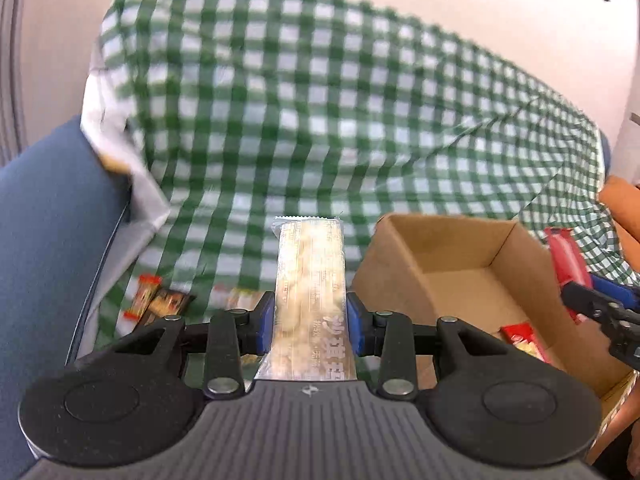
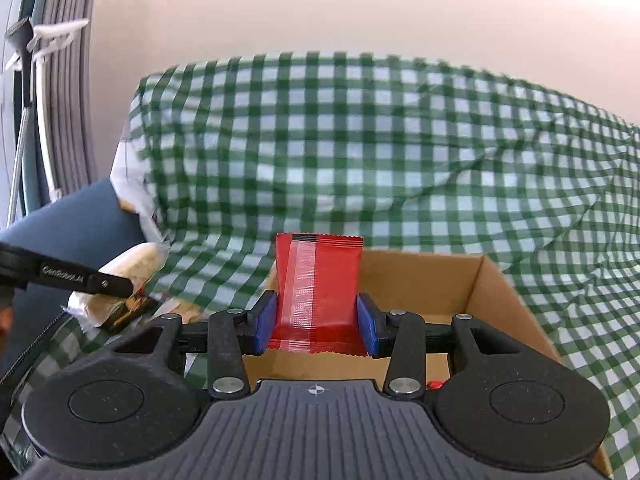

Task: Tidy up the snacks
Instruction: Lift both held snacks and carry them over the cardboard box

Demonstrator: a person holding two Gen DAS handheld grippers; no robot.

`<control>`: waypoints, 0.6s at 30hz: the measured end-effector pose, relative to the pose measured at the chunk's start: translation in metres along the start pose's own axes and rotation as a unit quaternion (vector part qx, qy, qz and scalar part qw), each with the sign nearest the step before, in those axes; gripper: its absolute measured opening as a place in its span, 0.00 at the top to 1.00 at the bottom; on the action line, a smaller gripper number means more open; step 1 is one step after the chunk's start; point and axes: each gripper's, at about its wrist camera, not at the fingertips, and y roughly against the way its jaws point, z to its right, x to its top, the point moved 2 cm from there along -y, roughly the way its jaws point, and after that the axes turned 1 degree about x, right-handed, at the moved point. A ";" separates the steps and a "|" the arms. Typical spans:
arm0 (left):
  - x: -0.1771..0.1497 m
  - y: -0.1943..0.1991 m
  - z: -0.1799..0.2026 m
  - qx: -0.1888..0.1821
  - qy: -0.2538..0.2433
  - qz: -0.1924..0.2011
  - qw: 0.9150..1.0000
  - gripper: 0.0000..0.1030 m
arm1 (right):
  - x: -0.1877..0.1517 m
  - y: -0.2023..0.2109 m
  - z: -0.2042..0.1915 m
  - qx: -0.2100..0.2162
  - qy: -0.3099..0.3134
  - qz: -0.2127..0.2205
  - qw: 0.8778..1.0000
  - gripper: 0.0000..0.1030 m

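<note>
while both packets hang mid-carry, step in hand looks like transfer to box. items, big to small: green-check cloth [image 2: 400,152] over sofa; cardboard box [image 1: 460,276], open, one red snack inside; left hand-held gripper [image 1: 311,320] clamped on clear-wrap pale bar [image 1: 310,280], beside box; right hand-held gripper [image 2: 317,322] clamped on red packet [image 2: 320,284], above box's near wall. next: bring each over opening, lower, release w/o clashing.

Green checked cloth [image 2: 360,152] draped over blue sofa [image 1: 48,220]; pale wall [image 2: 320,8], perhaps.
</note>
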 end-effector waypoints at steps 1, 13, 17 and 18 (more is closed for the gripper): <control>0.001 0.002 0.005 -0.007 -0.004 0.011 1.000 0.61 | -0.001 0.000 0.004 -0.005 0.001 0.001 1.000 0.57; -0.004 0.011 0.074 -0.072 -0.041 0.066 0.994 0.61 | -0.007 0.005 0.039 -0.055 0.001 0.007 0.998 0.57; -0.012 0.011 0.094 -0.096 -0.050 0.073 0.991 0.61 | -0.010 0.003 0.047 -0.067 0.000 0.004 0.998 0.57; -0.013 0.011 0.099 -0.100 -0.053 0.075 0.991 0.61 | -0.010 0.002 0.049 -0.070 -0.001 0.004 0.998 0.57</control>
